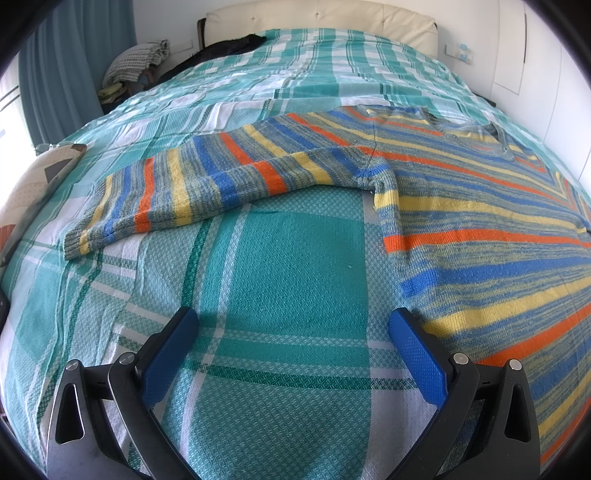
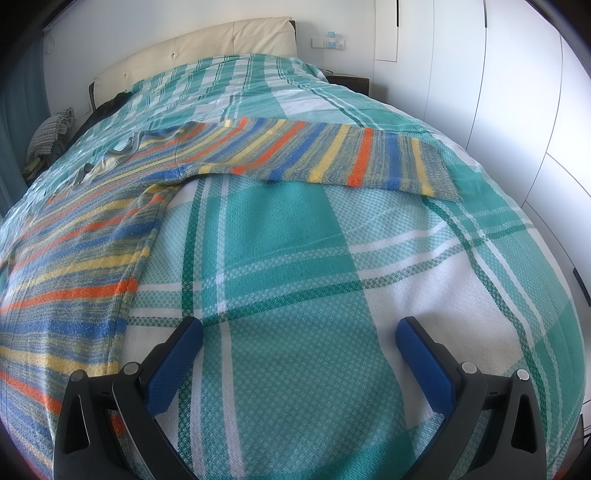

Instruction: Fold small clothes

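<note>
A small striped knit sweater [image 1: 480, 206], in blue, yellow, orange and grey, lies flat on the bed with both sleeves spread out. In the left wrist view its left sleeve [image 1: 207, 181] stretches to the left, cuff at the far left. In the right wrist view the sweater body [image 2: 74, 254] lies at the left and the right sleeve [image 2: 332, 158] stretches right. My left gripper [image 1: 293, 319] is open and empty above the bedspread, just left of the sweater's side. My right gripper [image 2: 299, 328] is open and empty, just right of the sweater's other side.
The bed has a teal and white plaid bedspread [image 1: 280, 280] and a cream headboard [image 1: 321, 18]. A dark garment [image 1: 229, 46] lies near the pillows. A pile of clothes [image 1: 136, 62] sits beside the bed at the left. White wardrobe doors [image 2: 498, 92] stand at the right.
</note>
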`<state>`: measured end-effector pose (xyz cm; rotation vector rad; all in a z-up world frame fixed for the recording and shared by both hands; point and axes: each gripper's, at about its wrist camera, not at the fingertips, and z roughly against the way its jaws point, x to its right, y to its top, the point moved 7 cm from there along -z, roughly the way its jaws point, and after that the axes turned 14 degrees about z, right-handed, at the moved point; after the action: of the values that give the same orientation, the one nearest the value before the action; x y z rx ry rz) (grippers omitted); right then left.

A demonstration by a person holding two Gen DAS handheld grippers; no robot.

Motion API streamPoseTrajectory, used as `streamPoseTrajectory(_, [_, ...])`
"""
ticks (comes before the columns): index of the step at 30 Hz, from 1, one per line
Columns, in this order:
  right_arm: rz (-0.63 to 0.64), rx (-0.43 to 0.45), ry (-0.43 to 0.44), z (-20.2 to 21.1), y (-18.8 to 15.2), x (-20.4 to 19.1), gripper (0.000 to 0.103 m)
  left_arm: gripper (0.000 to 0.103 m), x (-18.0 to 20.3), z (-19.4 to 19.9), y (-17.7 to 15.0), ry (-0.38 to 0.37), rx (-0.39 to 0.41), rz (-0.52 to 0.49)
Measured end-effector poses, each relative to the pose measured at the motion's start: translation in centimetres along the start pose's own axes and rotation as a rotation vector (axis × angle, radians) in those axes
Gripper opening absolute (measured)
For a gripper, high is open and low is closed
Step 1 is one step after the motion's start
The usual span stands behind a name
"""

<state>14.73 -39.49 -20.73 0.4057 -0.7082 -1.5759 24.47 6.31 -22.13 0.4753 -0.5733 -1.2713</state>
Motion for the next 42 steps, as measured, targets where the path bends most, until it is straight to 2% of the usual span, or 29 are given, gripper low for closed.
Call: streamPoseTrajectory(42, [0.002,-0.004,0.0,-0.08,0.01,0.0,0.103,0.103,-0.03,-0.01,-0.02,-0.001,0.0,0.001])
